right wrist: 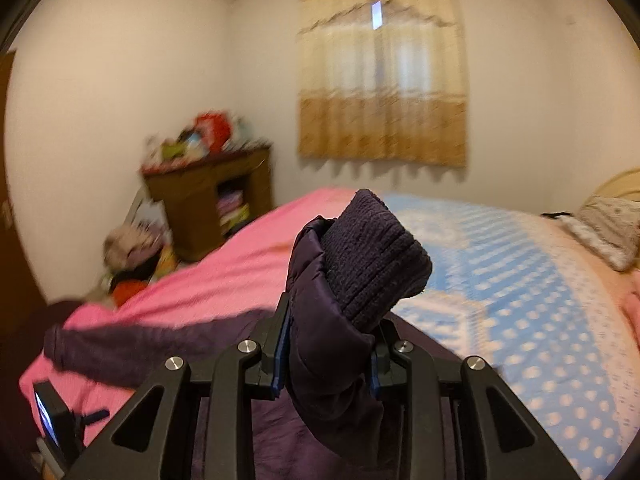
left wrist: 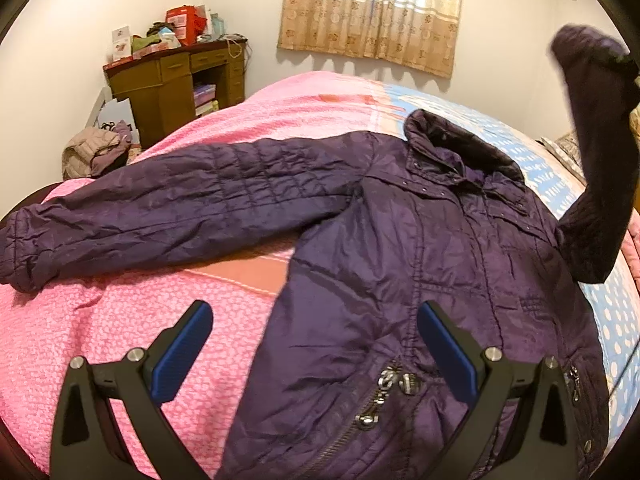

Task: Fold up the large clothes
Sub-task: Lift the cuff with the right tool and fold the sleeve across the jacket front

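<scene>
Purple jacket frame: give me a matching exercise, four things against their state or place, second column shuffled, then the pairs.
Things:
1. left gripper
2. right gripper
3. jacket's spread sleeve
4. wooden desk

States or places:
A. lying flat across the pink bedspread
B. shut on the jacket's other sleeve, ribbed cuff sticking up past the fingers
C. against the wall, piled with clutter
D. open over the jacket's body, holding nothing

Pairs: 1-D, 2-B, 3-A, 4-C
</scene>
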